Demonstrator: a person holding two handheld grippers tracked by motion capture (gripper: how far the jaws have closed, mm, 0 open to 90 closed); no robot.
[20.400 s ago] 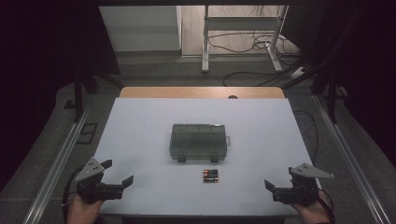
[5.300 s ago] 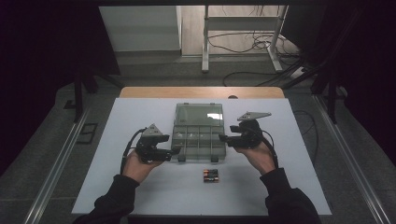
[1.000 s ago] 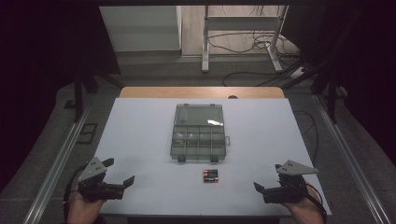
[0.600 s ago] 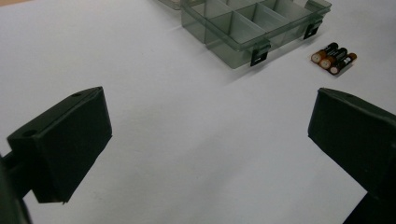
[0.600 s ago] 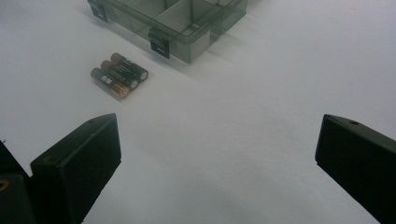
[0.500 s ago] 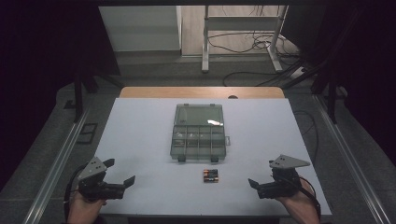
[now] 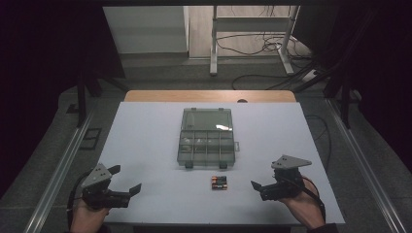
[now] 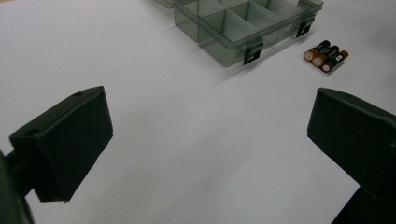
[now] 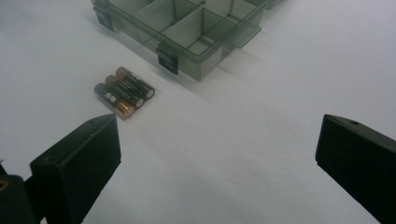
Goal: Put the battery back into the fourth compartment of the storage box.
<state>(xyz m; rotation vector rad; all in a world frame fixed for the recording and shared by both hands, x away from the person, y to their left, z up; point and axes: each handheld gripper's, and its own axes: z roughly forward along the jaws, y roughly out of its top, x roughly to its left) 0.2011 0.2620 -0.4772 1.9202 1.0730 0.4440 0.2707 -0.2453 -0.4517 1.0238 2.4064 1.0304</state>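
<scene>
Jaws wide apart on both tools, nothing between them: my right gripper [image 7: 265, 187] has slid leftward along the near edge of the desk [image 7: 145, 145] over the last second, while my left gripper [image 7: 121, 194] has stayed parked at the near left corner. That shift puts the right tool's nose toward the batteries [image 7: 219, 182], three of them lying side by side, just in front of the near edge of the organizer box [image 7: 206, 145] and a little right of its middle. In the right gripper view the batteries [image 9: 123, 92] sit ahead and to the left of my open jaws, not yet between them. The box stands at the centre of the desk with its lid folded back toward the far edge, where five seconds ago both my tools were at it; its compartments look empty, though the tinted plastic makes that hard to be sure of. So I judge the opening done and the pick-up begun: the right tool needs to swing further left and come down over one battery.
</scene>
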